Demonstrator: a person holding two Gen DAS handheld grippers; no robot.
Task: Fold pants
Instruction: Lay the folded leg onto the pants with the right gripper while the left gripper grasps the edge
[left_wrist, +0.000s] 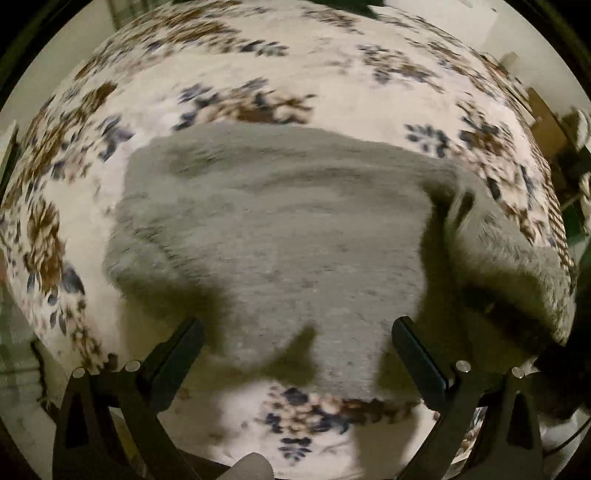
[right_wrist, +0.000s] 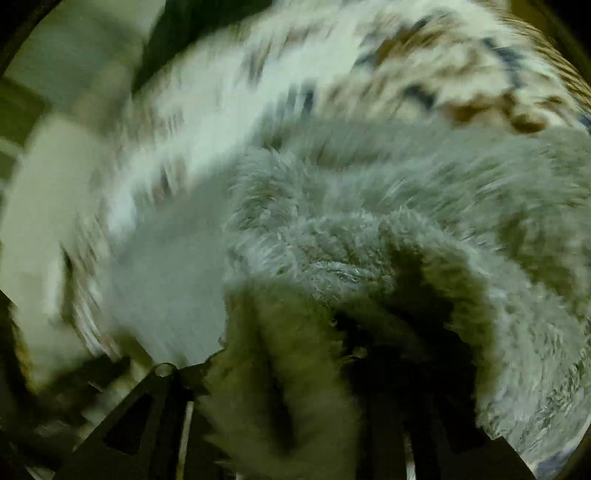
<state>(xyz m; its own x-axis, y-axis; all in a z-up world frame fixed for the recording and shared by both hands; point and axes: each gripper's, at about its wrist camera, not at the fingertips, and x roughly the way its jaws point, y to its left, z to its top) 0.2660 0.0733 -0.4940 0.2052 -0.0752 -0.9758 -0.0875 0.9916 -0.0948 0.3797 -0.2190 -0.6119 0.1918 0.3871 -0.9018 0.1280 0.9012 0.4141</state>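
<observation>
Grey fleece pants (left_wrist: 273, 236): fuzzy, rumpled, flat on floral bedspread (left_wrist: 258, 74). Left tongs (left_wrist: 295, 354): jaws spread, empty. Right tongs (right_wrist: 295, 369): buried in fleece, grip indiscernible.

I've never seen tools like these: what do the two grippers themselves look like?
The left gripper is matte black, with two flat, straight fingers on open triangular frames studded with small silver pins. The right gripper shows the same black cut-out frame and one silver pin; fluffy grey pants hide its fingers.
</observation>
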